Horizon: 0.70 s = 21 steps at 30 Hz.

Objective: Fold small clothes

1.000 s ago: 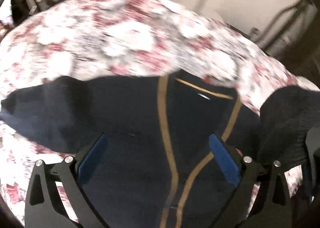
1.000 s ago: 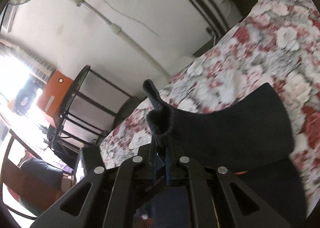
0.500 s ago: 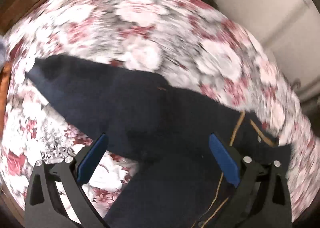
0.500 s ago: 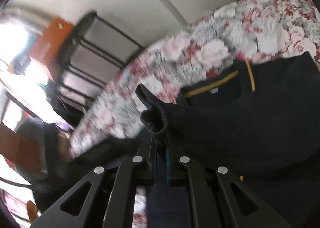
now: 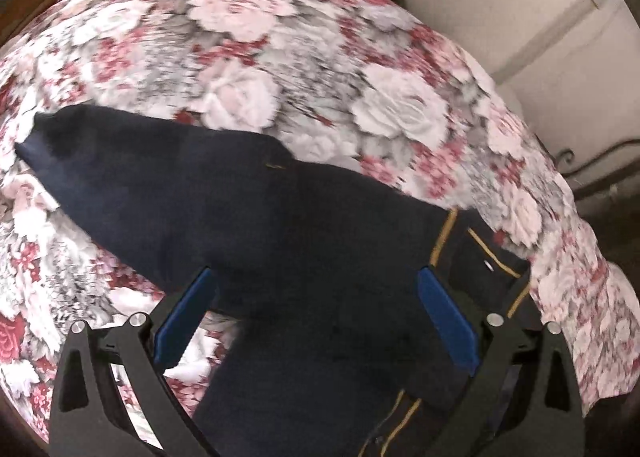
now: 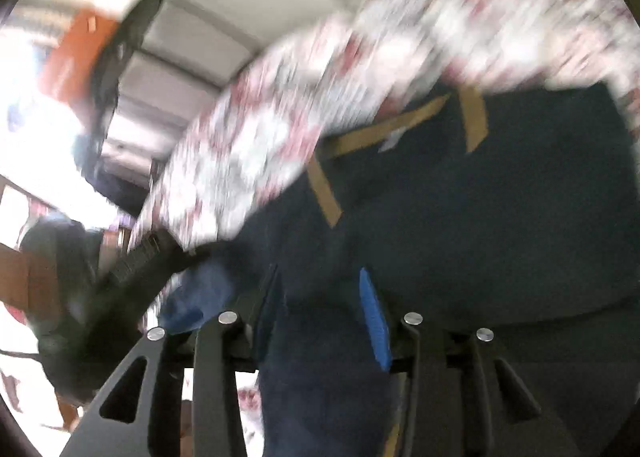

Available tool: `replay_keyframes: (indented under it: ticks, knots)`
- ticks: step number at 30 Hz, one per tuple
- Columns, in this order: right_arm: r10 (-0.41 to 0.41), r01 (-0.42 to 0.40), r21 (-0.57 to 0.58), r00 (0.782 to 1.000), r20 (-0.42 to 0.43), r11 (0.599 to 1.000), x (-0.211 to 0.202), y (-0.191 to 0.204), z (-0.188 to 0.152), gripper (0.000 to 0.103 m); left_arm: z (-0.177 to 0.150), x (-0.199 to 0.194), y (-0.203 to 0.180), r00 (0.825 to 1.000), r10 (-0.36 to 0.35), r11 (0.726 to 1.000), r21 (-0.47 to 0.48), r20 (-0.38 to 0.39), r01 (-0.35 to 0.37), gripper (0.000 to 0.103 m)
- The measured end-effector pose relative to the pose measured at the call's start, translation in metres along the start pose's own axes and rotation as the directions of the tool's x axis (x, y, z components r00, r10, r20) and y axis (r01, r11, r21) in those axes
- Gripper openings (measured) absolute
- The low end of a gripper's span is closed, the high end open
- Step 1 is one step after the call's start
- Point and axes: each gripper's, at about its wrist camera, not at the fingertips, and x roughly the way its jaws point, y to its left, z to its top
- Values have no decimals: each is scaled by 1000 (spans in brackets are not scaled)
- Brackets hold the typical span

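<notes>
A small navy sweater (image 5: 280, 225) with tan trim lies on the floral-covered table (image 5: 280, 57). One sleeve stretches out to the left in the left wrist view, and the collar with a label (image 5: 488, 265) is at the right. My left gripper (image 5: 316, 317) is open and empty, hovering over the sweater's body. In the blurred right wrist view the sweater (image 6: 460, 197) fills the right side, its tan collar trim toward the top. My right gripper (image 6: 320, 309) is open just above the fabric, with the sleeve lying below it.
The floral cloth extends beyond the sweater to the far table edge. A white wall and metal chair backs (image 5: 592, 173) stand behind. In the right wrist view an orange box (image 6: 76, 57) and dark shelving are at the left, blurred.
My right gripper has opened and let go of the sleeve cuff, which now lies on the sweater. My left gripper has swung left, bringing the outstretched left sleeve into view.
</notes>
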Motion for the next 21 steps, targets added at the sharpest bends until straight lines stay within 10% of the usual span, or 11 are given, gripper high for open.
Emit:
replay_keyframes:
  ticks: [6, 10, 13, 16, 21]
  knots:
    - [-6, -26, 240, 991, 133, 971, -30, -56, 22, 37, -19, 12, -40, 999, -10, 985, 173, -53, 19, 98]
    - [-93, 14, 416, 981, 169, 909, -31, -127, 36, 37, -45, 52, -71, 980, 133, 937, 342, -147, -76, 98]
    - [-110, 24, 556, 986, 123, 831, -10, -191, 29, 0, -63, 87, -82, 942, 278, 879, 446, -190, -170, 99]
    - [-17, -89, 621, 986, 163, 779, -15, -202, 28, 2, -59, 85, -83, 944, 271, 884, 436, -187, -167, 99]
    - [-60, -29, 482, 984, 168, 876, -52, -149, 21, 42, -42, 66, -84, 969, 175, 925, 366, -175, -101, 98]
